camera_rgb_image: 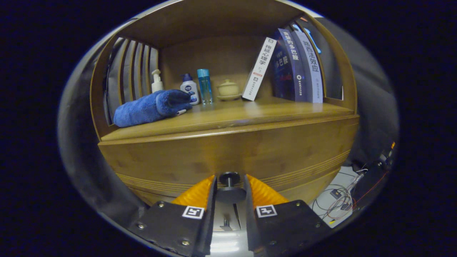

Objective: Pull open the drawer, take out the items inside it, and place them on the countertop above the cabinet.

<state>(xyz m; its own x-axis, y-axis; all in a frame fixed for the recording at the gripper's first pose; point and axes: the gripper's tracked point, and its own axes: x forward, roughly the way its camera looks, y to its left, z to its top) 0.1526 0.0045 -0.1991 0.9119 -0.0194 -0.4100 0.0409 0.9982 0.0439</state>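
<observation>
- the gripper is sitting low against the front of the wooden cabinet, its two fingers reaching forward on either side of the dark round knob of the drawer.
- the fingers are standing close around the knob's stem, one on each side; whether both are actually pressing on it, i cannot tell.
- the drawer front is lying flush with the cabinet face, so it is looking closed, and what is inside it is hidden.
- above the drawer, the countertop is carrying a rolled blue towel at the left, lying on its side.
- behind the towel a pale pump bottle, a white bottle with a dark cap and a slim clear blue bottle are standing upright near the back wall.
- just beside them a small lidded ceramic cup is resting on its saucer.
- a white book is leaning tilted against a row of dark books standing at the right end.
- beyond the cabinet's right side, loose wires are lying on the floor.
</observation>
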